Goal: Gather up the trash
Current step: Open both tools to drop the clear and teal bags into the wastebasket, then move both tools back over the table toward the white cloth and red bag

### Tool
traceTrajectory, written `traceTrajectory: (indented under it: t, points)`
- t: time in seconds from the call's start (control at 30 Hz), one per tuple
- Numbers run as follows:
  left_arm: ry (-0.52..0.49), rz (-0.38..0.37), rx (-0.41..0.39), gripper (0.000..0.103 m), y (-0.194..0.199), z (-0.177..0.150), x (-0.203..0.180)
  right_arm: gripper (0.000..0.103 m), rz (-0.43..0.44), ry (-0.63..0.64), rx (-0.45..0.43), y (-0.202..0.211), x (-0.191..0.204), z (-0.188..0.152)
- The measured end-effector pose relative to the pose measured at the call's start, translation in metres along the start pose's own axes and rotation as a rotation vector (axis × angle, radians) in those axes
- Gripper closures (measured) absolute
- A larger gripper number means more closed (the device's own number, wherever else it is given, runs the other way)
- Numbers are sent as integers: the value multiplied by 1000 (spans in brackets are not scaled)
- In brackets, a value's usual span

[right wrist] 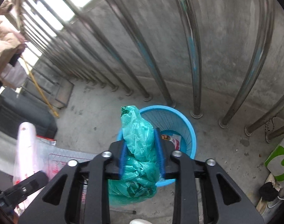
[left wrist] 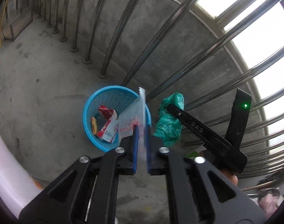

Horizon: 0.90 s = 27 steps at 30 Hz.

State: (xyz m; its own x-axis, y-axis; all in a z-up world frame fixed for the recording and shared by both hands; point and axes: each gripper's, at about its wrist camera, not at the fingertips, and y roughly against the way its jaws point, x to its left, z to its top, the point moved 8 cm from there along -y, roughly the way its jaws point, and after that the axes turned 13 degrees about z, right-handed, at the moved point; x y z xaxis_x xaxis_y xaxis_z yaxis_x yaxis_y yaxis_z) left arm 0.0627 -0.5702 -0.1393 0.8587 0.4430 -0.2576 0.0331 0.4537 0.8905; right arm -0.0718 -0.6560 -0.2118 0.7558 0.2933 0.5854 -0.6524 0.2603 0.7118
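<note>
Bare concrete floor (left wrist: pixel 39 97), steel railing (right wrist: pixel 195 56) against a concrete wall. Left gripper (left wrist: pixel 141 141) clamps a clear plastic bag (left wrist: pixel 134 115); right gripper (right wrist: pixel 142 155) clamps a green plastic bag (right wrist: pixel 140 149), both above the blue basket (left wrist: pixel 87 117) containing wrappers.

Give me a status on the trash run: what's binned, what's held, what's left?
Binned: a red-and-white wrapper and a yellow packet lie in the blue basket. In hand: the left gripper is shut on a clear printed plastic bag; the right gripper is shut on a crumpled green plastic bag, both above or beside the basket. Left: drop both in.
</note>
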Motion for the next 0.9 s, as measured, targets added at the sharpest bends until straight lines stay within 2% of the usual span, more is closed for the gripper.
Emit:
traceTrajectory:
  t: [0.03,0.07,0.13,0.17,0.3,0.4,0.57,0.73,0.9]
  points:
    - [2,19,-1,74,-6,0,0,61,-16,-13,13,-9,-9,0]
    - [14,40,-4,65,-11,3,2,55,-32,-28,35,-22,-22,-1]
    - [37,24,-24,62,-11,5,2,55,-53,-51,62,-32,-36,-5]
    - [39,11,-31,57,-9,4,2,55,-52,-63,61,-32,-40,-6]
    - [14,56,-91,55,11,1,9,55,-35,-87,51,-31,-48,-7]
    - [38,97,-138,55,33,-1,23,54,-9,-88,41,-28,-41,-6]
    - [96,112,-200,54,71,-2,43,52,52,-29,18,-13,-5,-1]
    - [103,102,-290,53,118,-7,54,50,123,53,23,1,40,-1]
    - [113,165,-325,53,154,-19,72,45,198,117,41,16,84,-6]
